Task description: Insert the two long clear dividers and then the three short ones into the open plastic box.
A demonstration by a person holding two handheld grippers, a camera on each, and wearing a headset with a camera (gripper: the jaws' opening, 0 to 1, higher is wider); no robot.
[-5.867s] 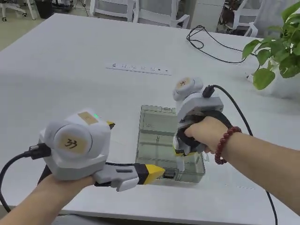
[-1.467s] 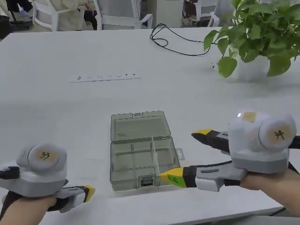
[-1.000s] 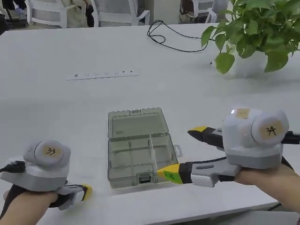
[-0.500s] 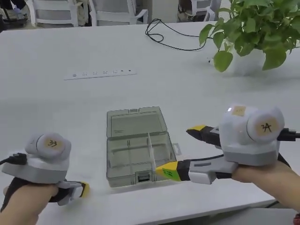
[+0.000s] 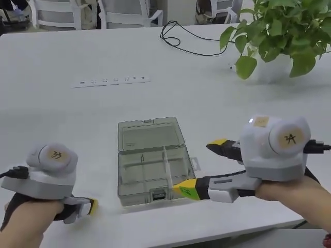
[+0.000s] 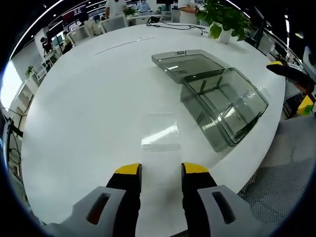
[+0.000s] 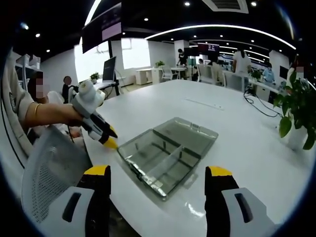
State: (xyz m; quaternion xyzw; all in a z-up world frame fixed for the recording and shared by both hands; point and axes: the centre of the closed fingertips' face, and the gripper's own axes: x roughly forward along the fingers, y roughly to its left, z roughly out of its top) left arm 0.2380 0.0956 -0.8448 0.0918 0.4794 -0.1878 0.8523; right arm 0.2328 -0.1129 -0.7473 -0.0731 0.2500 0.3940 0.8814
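Note:
The open clear plastic box (image 5: 145, 173) sits mid-table with its lid (image 5: 150, 134) laid flat behind it. Clear dividers (image 5: 166, 166) stand inside it, one running front to back and one across. My right gripper (image 5: 201, 168) hovers open just right of the box's front corner, with nothing between its jaws. My left gripper (image 5: 85, 208) is low at the front left, well away from the box. In the left gripper view its jaws (image 6: 161, 170) stand a little apart and hold nothing, and a flat clear divider (image 6: 160, 134) lies on the table just ahead, with the box (image 6: 224, 106) beyond.
A potted plant (image 5: 274, 36) stands at the back right beside a black cable (image 5: 191, 44). A white strip (image 5: 111, 80) lies behind the box. A small clear piece (image 5: 195, 166) rests against the box's right side. The table's front edge runs just beneath both grippers.
About six seconds ago the right gripper was down in the box and the left at its front edge. Both have since pulled back to the sides. Nothing has moved in the last half second.

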